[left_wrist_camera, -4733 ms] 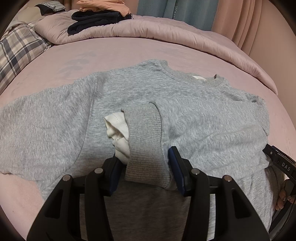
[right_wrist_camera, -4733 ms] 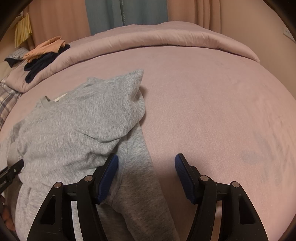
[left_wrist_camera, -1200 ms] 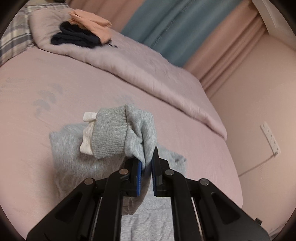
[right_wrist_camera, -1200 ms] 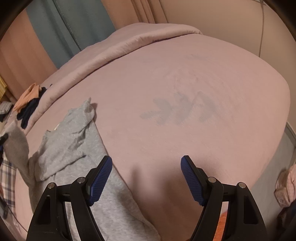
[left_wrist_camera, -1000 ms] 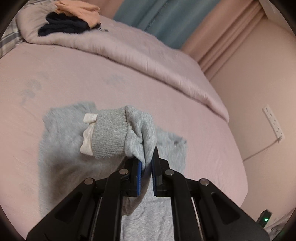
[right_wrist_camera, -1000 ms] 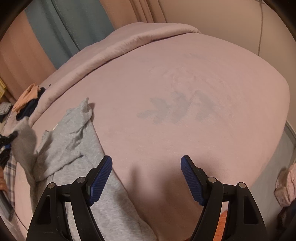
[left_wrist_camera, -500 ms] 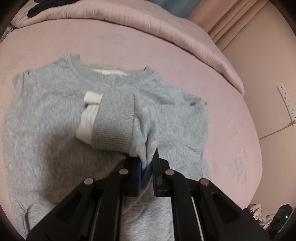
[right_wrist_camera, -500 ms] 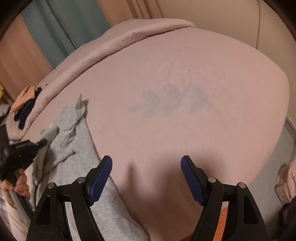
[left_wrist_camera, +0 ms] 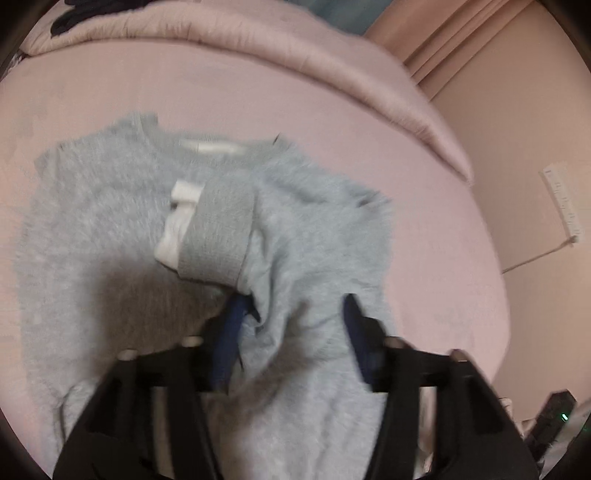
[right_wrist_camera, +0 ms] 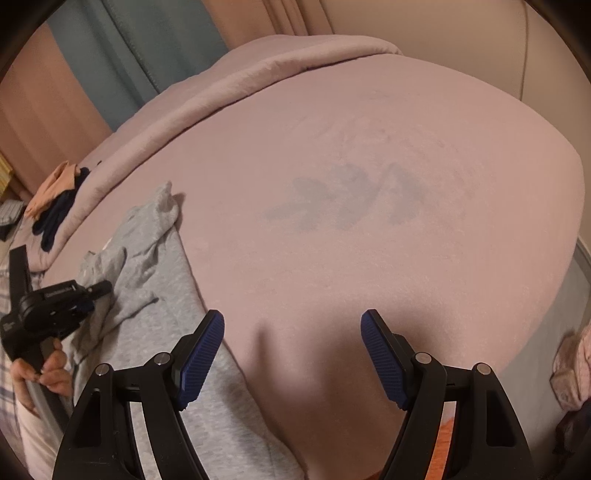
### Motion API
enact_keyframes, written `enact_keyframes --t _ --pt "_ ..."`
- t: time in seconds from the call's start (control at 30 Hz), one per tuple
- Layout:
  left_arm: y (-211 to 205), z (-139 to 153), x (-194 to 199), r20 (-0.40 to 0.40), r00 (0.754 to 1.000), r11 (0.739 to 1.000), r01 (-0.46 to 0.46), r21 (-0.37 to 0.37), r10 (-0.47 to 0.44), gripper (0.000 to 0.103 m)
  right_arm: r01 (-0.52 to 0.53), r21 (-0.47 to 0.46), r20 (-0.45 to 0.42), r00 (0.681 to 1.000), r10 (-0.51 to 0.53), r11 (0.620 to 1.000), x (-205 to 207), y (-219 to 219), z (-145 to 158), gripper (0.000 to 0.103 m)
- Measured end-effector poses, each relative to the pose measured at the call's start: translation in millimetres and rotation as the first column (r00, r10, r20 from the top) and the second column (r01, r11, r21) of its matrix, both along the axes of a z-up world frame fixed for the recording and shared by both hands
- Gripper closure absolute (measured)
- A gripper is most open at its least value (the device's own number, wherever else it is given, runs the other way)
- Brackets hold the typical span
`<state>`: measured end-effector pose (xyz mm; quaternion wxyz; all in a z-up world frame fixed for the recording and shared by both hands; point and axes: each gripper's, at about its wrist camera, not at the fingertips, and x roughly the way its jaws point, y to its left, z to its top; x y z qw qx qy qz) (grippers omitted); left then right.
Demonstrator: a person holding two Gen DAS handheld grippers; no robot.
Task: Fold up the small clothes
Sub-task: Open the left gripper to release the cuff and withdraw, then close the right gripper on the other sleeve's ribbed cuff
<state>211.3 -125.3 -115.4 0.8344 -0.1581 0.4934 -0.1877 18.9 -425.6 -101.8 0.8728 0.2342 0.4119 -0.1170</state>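
Two open claws, one sleeve free to slip

Nearest the lens in the left wrist view, the left claw (left_wrist_camera: 291,339) stands with its jaws well apart. A bunched length of grey sleeve (left_wrist_camera: 273,295) lies between them, brushing the left pad, but nothing is pinched. That view is blurred, so the exact contact is hard to read. The right claw (right_wrist_camera: 291,354) is also wide open and holds nothing; it hovers over bare pink bed (right_wrist_camera: 369,258), with the sweater's hem edge just beside its left finger.

Just beyond the left claw, the ribbed cuff (left_wrist_camera: 218,229) lies across the chest of the grey sweater (left_wrist_camera: 92,229), with a white inner layer (left_wrist_camera: 173,229) poking out of it. The sweater lies flat on the bed, collar (left_wrist_camera: 210,146) pointing away.

The main risk, as I judge it, is the sleeve itself. It sits in a rumpled ridge, not a flat fold, so the cloth could catch on a pad as the claw draws back and drag the cuff off the chest. A lumpy sleeve would also make later folds bulge or slide open. The white lining may spill further out if nudged.

Farther off, a loose pile of dark and peach clothes (left_wrist_camera: 70,18) rests on the rolled duvet (left_wrist_camera: 258,40), well apart from the work.
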Motion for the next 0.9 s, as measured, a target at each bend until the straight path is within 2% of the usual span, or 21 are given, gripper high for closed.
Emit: enact_keyframes --t 0.07,0.17,0.3,0.37,0.47,0.53,0.67,0.9 --pt "11 21 -10 0.056 0.998 1.0 -0.007 0.006 0.007 0.03 -0.009 -0.005 0.013 1.0 0.009 1.0 2 2 6 0.027" --pt "35 44 -23 0.117 0.992 0.999 -0.046 0.024 0.043 0.02 -0.035 -0.021 0.037 0.999 0.036 0.999 7 9 17 0.027" --pt "79 54 -38 0.159 0.977 0.98 -0.163 0.116 0.144 0.019 -0.111 -0.041 0.069 0.991 0.113 0.993 21 24 32 0.027" --pt "102 48 -47 0.165 0.963 0.954 -0.239 0.178 0.211 0.019 -0.161 -0.06 0.077 0.983 0.165 0.985 31 38 41 0.027" --pt "132 29 -55 0.114 0.951 0.931 -0.305 0.201 0.287 0.021 -0.245 -0.126 0.072 0.964 0.255 0.961 49 67 54 0.027" --pt "149 15 -59 0.065 0.942 0.923 -0.336 0.187 0.33 0.022 -0.302 -0.176 0.06 0.947 0.317 0.937 64 90 60 0.027" --pt "167 3 -69 0.032 0.925 0.905 -0.377 0.199 0.378 0.027 -0.428 -0.274 0.03 0.892 0.452 0.861 96 146 69 0.027" --pt "179 -3 -84 0.012 0.919 0.899 -0.389 0.201 0.395 0.029 -0.596 -0.321 -0.092 0.793 0.602 0.736 145 221 59 0.027"
